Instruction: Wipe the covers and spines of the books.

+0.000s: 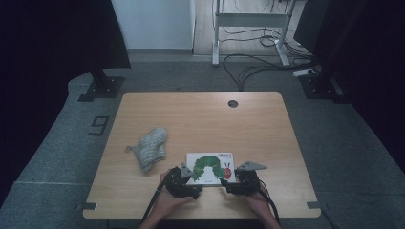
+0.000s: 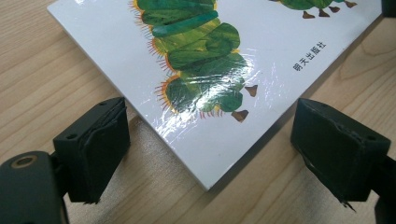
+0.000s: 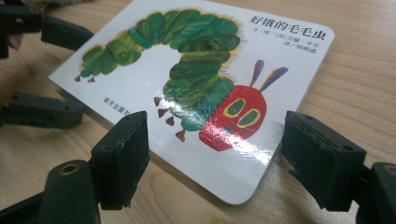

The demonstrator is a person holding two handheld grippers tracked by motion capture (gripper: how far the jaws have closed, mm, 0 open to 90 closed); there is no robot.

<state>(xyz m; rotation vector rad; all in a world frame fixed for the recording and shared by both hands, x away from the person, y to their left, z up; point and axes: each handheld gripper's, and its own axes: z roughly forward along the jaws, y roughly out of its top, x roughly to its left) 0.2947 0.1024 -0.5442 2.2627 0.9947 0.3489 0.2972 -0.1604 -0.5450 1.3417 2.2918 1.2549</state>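
The picture book (image 1: 210, 168) with the green caterpillar on its cover lies flat and shut on the tabletop (image 1: 200, 114), close to the near edge, with a grey knitted mitten (image 1: 152, 148) lying apart from it to its left. The left tool (image 2: 208, 140) stands wide at the book's near left corner, that corner lying between its jaws but touched by neither; the right tool (image 3: 215, 158) stands just as wide at the book's near right corner, its pads also free of the cover. The step in hand looks like taking hold of the book by these two corners. To do it well, I would slide one jaw of each tool under the board edge and the other over the glossy cover, then close evenly on both sides, since the cover looks slick and a one-sided pinch would likely skew the book.
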